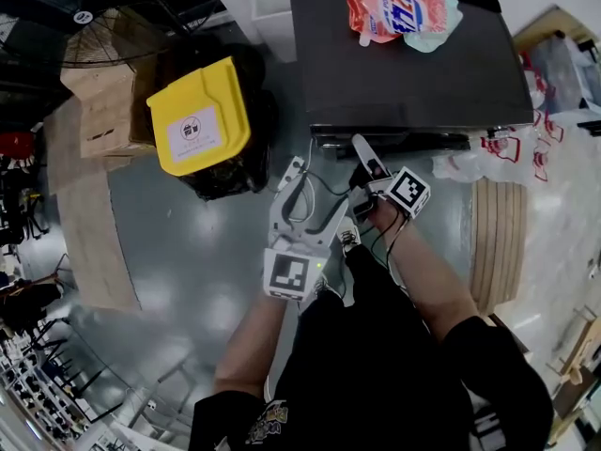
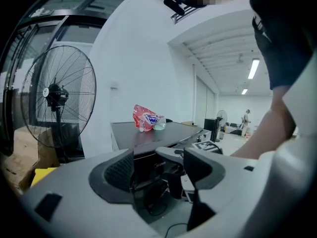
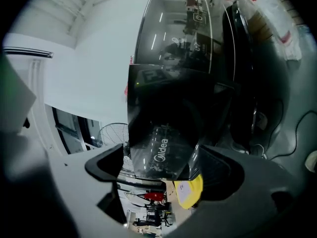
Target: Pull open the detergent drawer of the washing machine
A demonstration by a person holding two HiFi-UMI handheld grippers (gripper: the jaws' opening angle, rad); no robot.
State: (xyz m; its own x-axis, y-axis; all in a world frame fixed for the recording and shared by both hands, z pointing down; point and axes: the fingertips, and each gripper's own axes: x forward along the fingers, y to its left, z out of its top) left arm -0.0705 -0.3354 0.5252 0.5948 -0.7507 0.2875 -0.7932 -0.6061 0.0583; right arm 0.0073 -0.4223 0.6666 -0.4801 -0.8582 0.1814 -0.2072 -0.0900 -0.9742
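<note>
The dark washing machine (image 1: pixel 404 64) stands ahead of me, with a red and white detergent pouch (image 1: pixel 399 7) on its top. My right gripper (image 1: pixel 364 165) is at the machine's upper front edge. In the right gripper view, the right gripper (image 3: pixel 163 167) is rolled over and open wide, with the glossy drawer front (image 3: pixel 161 152) bearing the brand logo in the gap; its pads do not press on it. My left gripper (image 1: pixel 315 195) hangs lower and nearer to me. Its jaws stand open with nothing between them, and the left gripper (image 2: pixel 161 175) faces the machine (image 2: pixel 148 138).
A black bin with a yellow lid (image 1: pixel 199 116) stands left of the machine, beside cardboard boxes (image 1: pixel 103 111) and a large fan (image 2: pixel 57 95). Cables (image 1: pixel 324 172) trail on the grey floor below the machine's front. A wooden pallet (image 1: pixel 498 242) lies at the right.
</note>
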